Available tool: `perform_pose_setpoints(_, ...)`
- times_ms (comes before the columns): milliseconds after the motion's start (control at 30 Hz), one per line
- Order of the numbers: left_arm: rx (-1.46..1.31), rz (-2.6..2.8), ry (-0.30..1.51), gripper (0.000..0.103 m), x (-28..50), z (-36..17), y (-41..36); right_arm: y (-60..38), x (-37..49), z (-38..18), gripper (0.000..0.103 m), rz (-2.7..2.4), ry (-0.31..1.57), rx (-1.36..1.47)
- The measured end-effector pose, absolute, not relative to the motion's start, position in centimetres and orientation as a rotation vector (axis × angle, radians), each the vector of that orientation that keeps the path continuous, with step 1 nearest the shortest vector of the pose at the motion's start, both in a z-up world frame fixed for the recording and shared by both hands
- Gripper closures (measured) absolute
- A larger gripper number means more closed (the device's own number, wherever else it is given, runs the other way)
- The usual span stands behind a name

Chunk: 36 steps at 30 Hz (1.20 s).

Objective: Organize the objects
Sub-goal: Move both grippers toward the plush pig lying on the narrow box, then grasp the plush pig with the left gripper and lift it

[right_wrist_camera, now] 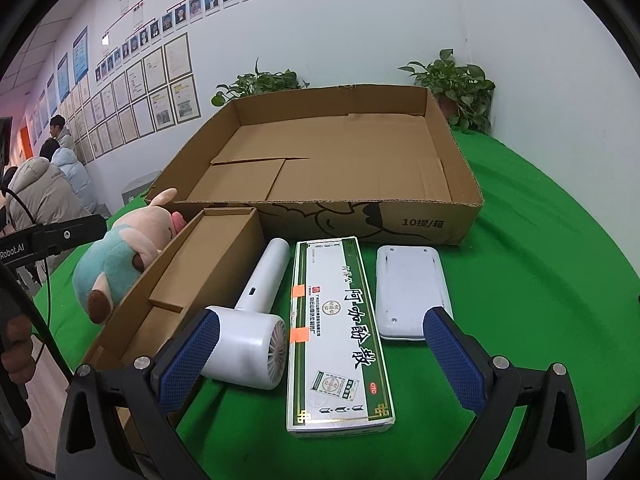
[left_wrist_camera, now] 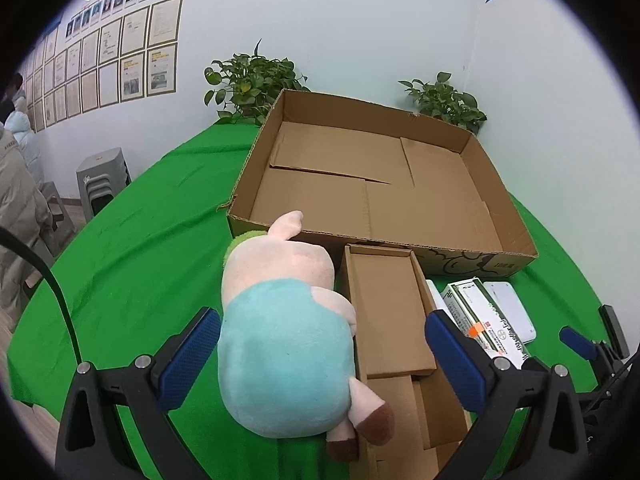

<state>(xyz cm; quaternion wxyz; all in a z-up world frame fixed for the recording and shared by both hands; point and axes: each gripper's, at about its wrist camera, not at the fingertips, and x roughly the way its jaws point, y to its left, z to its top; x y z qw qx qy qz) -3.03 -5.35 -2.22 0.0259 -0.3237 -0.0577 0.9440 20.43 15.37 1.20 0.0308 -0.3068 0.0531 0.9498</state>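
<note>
A plush pig (left_wrist_camera: 280, 332) in a teal shirt lies on the green cloth, left of a narrow open cardboard box (left_wrist_camera: 388, 320). My left gripper (left_wrist_camera: 320, 356) is open, its jaws wide on either side of the plush and the narrow box, just above them. In the right wrist view, a white hair dryer (right_wrist_camera: 256, 320), a green-and-white medicine box (right_wrist_camera: 336, 332) and a flat white device (right_wrist_camera: 412, 288) lie side by side. My right gripper (right_wrist_camera: 320, 356) is open above the medicine box and empty. The plush (right_wrist_camera: 120, 256) also shows at the left there.
A large shallow cardboard box (left_wrist_camera: 460, 258) with nothing in it stands behind the objects; it also shows in the right wrist view (right_wrist_camera: 400, 216). Two potted plants (left_wrist_camera: 252, 84) stand at the wall. Grey stools (left_wrist_camera: 102, 180) and seated people are off the table's left.
</note>
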Motion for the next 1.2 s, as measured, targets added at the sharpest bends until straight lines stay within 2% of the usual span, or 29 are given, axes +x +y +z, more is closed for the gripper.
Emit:
perform_pose_setpoints(267,-1.077,2.872,-0.280,0.001,-3.7,-2.9,-6.9,14.9,19.9,1.4,0.000,2.990,0.170,-0.922)
perform_pose_setpoints(667,-1.266,2.711,-0.346,0.001,-4.9,-6.5,-8.5,11.2,20.9,3.3,0.000,3.232,-0.042,-0.774)
perform_pose_setpoints(833,-1.301,2.639,-0.429,0.009,-5.1,-8.3,-9.2,8.0,21.0,3.8,0.000,3.325,-0.198,-0.753)
perform_pose_setpoints(933,-1.288,2.632,-0.409,0.018,-4.9,-8.1,-9.5,6.3,20.4,3.8,0.000,3.372,-0.269,-0.798)
perform_pose_setpoints(1033,-1.273,2.627,-0.367,0.023,-4.4,-7.9,-9.5,5.6,19.4,4.2,0.000,3.427,-0.220,-0.863)
perform_pose_setpoints(1200,-1.257,2.626,-0.303,0.024,-2.4,-7.5,-10.5,4.7,17.0,5.3,0.000,3.513,-0.001,-0.975)
